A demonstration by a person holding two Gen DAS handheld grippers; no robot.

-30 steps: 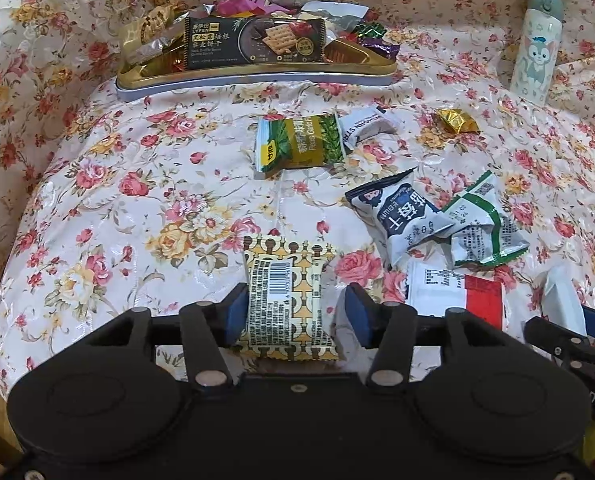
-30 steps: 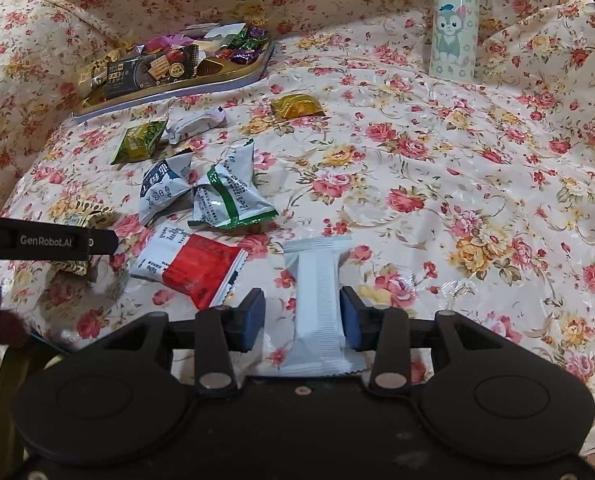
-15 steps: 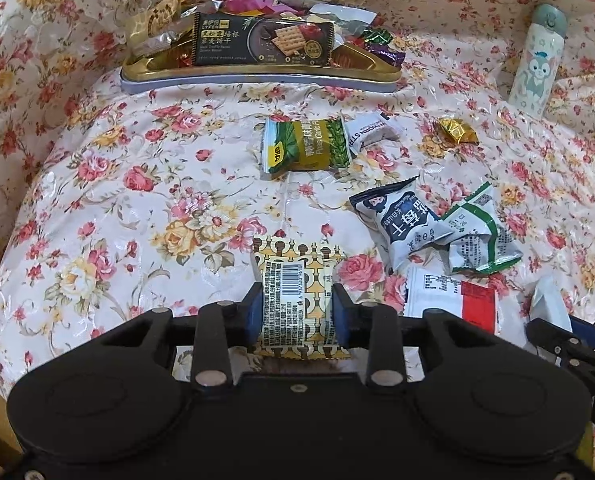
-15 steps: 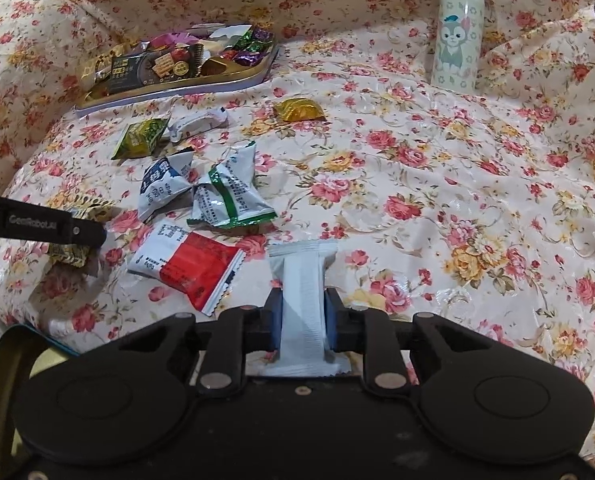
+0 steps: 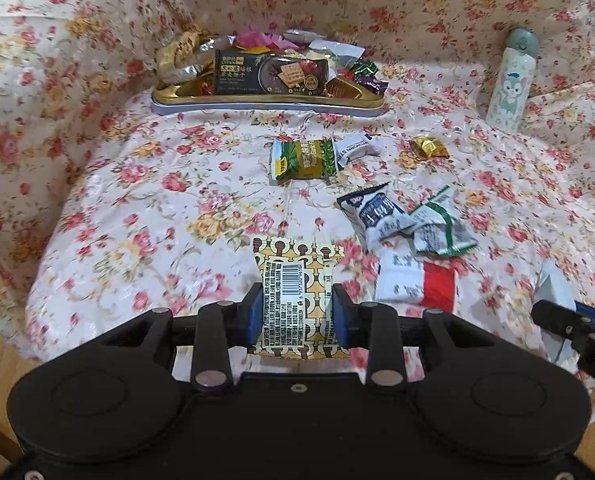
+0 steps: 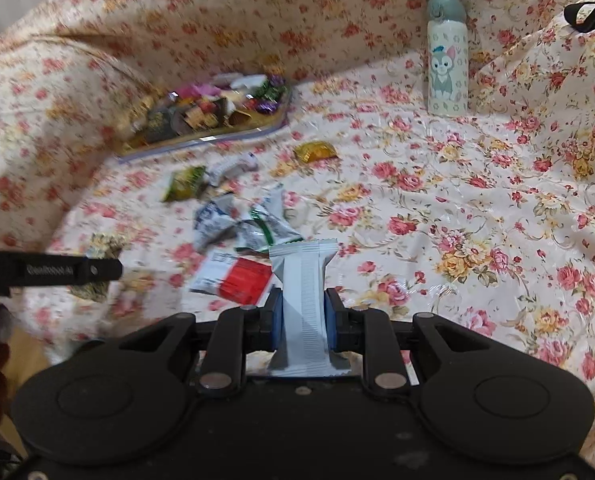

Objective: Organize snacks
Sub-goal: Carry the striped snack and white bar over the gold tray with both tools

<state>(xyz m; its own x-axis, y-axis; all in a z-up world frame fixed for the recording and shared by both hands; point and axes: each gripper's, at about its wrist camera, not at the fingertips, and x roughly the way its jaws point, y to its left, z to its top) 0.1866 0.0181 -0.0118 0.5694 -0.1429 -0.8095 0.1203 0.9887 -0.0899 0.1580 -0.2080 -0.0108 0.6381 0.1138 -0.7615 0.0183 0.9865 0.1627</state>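
Note:
My left gripper [image 5: 297, 314] is shut on a yellow patterned snack packet [image 5: 295, 280] with a barcode, held off the floral cloth. My right gripper [image 6: 303, 314] is shut on a long white snack packet [image 6: 303, 300], also lifted. At the back a gold tray [image 5: 265, 100] holds several wrapped snacks and a dark cracker box [image 5: 271, 76]. Loose on the cloth lie a green packet [image 5: 302, 159], a small white packet [image 5: 357, 148], a gold candy [image 5: 429, 147], a blue-white packet [image 5: 377, 214], a green-white packet [image 5: 441, 224] and a red-white packet [image 5: 417, 284].
A cartoon-cat bottle [image 6: 447, 64] stands upright at the back right. The floral cloth [image 6: 477, 208] rises in folds behind and at both sides. The other gripper's black arm [image 6: 49, 270] crosses the left of the right wrist view. The cloth's near edge drops to a wooden floor.
Both grippers closed on their packets, the left on the yellow one and the right on the white one, then lifted them off the cloth.

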